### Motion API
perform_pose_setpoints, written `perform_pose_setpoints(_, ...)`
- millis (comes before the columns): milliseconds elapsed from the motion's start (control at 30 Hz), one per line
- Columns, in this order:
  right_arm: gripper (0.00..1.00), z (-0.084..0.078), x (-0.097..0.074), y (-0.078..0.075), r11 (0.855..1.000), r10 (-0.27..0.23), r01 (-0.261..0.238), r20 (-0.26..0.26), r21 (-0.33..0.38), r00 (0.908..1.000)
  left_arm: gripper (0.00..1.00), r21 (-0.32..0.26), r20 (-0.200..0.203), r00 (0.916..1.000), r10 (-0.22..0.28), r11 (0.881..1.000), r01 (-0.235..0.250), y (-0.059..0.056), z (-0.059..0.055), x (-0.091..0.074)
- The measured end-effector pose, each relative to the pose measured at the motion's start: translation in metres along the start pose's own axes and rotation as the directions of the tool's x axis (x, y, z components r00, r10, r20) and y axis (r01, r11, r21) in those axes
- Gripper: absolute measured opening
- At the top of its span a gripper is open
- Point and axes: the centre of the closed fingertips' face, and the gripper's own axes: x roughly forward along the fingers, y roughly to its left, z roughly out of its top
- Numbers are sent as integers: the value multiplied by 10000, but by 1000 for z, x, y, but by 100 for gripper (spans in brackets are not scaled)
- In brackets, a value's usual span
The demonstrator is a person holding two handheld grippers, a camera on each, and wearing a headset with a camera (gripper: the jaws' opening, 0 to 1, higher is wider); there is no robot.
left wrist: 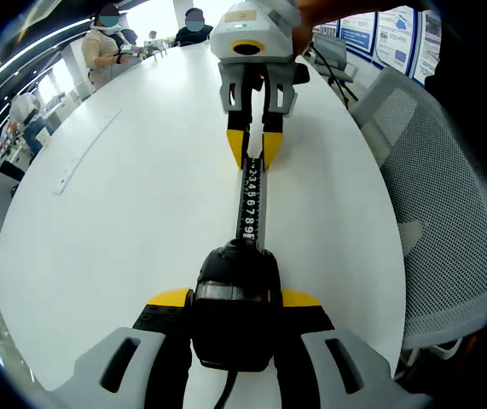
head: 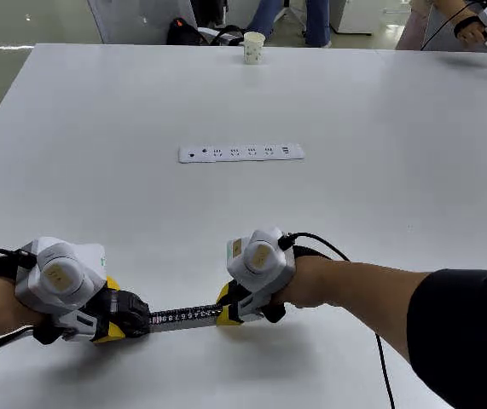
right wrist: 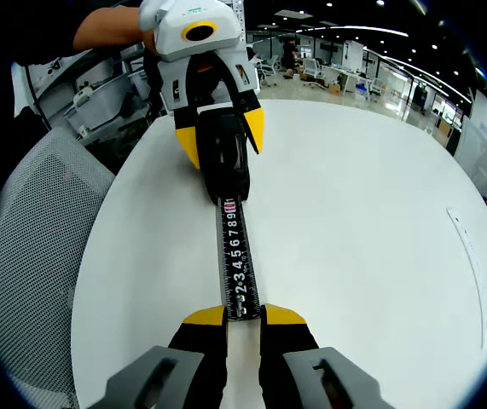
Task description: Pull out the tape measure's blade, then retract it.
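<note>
Two grippers — left gripper (head: 128, 313), right gripper (head: 224, 308). One tape (left wrist: 236, 307) between jaws. Beyond jaws — one strip (head: 241, 152), one cup (head: 253, 47). One table (head: 379, 170).

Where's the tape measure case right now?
In the head view the tape measure case sits low and left on the white table, clamped in the left gripper, its blade running right to the right gripper.

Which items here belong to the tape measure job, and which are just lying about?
In use: tape measure case, blade, left gripper, right gripper.
Lying about: power strip, paper cup.
</note>
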Motion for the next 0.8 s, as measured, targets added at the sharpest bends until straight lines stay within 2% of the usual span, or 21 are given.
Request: perform_pose_setpoints(800,10,-13,-10,-3,9999,-88,89,-69,117,9999,32,-20,59,10000,31,10000,-31,2,0,1)
